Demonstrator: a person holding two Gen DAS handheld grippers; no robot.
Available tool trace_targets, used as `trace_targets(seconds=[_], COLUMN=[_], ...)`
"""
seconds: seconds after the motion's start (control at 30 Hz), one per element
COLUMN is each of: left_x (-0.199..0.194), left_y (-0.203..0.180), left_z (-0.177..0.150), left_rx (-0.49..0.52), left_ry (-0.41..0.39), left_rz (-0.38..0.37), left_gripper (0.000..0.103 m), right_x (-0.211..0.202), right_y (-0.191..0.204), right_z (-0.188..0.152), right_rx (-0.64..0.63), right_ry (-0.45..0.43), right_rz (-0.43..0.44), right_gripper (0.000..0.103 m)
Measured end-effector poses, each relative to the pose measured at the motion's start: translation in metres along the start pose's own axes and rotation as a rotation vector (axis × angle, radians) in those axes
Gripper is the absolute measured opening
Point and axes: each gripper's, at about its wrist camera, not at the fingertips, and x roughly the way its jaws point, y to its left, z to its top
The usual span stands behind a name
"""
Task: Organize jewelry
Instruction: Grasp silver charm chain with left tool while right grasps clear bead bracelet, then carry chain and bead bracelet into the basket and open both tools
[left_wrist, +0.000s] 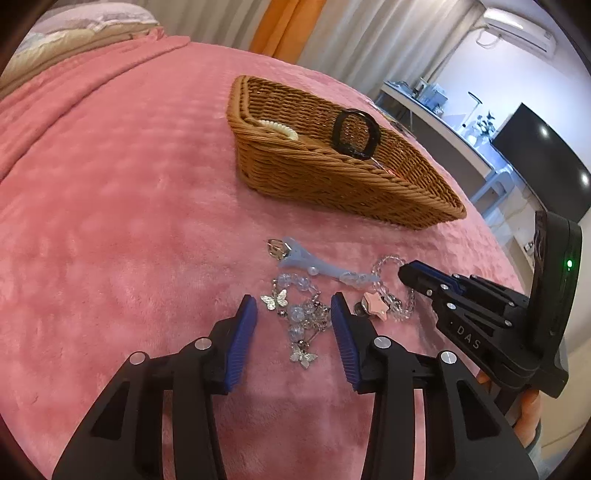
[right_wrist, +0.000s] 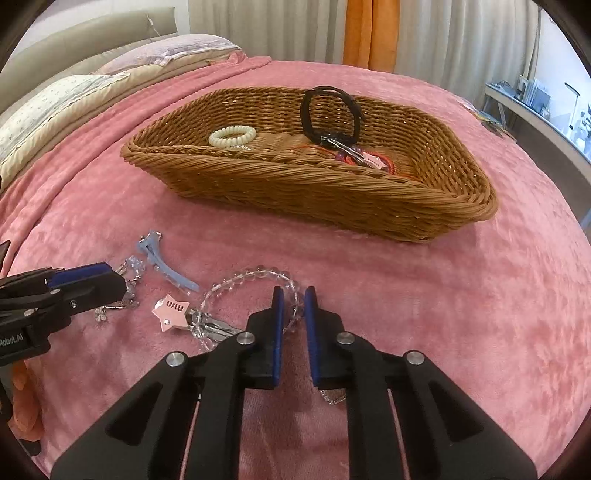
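A brown wicker basket (left_wrist: 332, 177) (right_wrist: 306, 192) on the pink blanket holds a cream coil hair tie (right_wrist: 232, 136), a black bracelet (right_wrist: 328, 114) and red-stringed pieces (right_wrist: 365, 159). In front lie a butterfly bead bracelet (left_wrist: 299, 317), a blue hair clip (left_wrist: 317, 264) (right_wrist: 166, 264), a pink star clip (left_wrist: 375, 308) (right_wrist: 171, 312) and a clear bead bracelet (left_wrist: 397, 291) (right_wrist: 255, 286). My left gripper (left_wrist: 293, 314) (right_wrist: 107, 282) is open, its fingers either side of the butterfly bracelet. My right gripper (right_wrist: 293, 295) (left_wrist: 404, 271) is narrowly open, straddling the clear bracelet's right side.
The pink blanket (left_wrist: 129, 192) covers the bed. Pillows (right_wrist: 66, 99) lie at the far left. Curtains (right_wrist: 369, 33) hang behind. A desk and a dark screen (left_wrist: 543, 166) stand off the bed's right side.
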Motion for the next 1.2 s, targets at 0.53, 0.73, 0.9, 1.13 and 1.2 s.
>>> trace_targets(seconds=[0.53,0.73,0.9,1.13,1.2], left_x=[-0.024,-0.035,-0.05,-0.065,-0.07], left_y=[0.01,0.011,0.004,-0.004,-0.008], left_z=[-0.001,-0.001,0.0,-0.003,-0.004], left_rx=[-0.044,-0.051,-0.02,0.033,0.048], left_ry=[-0.061,-0.111,-0.175,-0.235,-0.255], left_rz=[-0.097,-0.149,-0.166,-0.195,-0.204], left_gripper=[0.008,0.006,0.006,0.006,0.006], right_x=[-0.007,-0.018,-0.027,-0.049,-0.055], right_y=[-0.004,-0.005,-0.005,-0.005,-0.006], right_z=[-0.003,-0.005,-0.007,-0.011,-0.011], right_rx=[0.01,0.009,0.009,0.006,0.005], right_ry=[-0.044,-0.102,-0.137,-0.213,-0.234], right_rz=[0.065,0.083,0.087,0.107,0.116], right_gripper=[0.006,0.006,0.006,0.006,0.006])
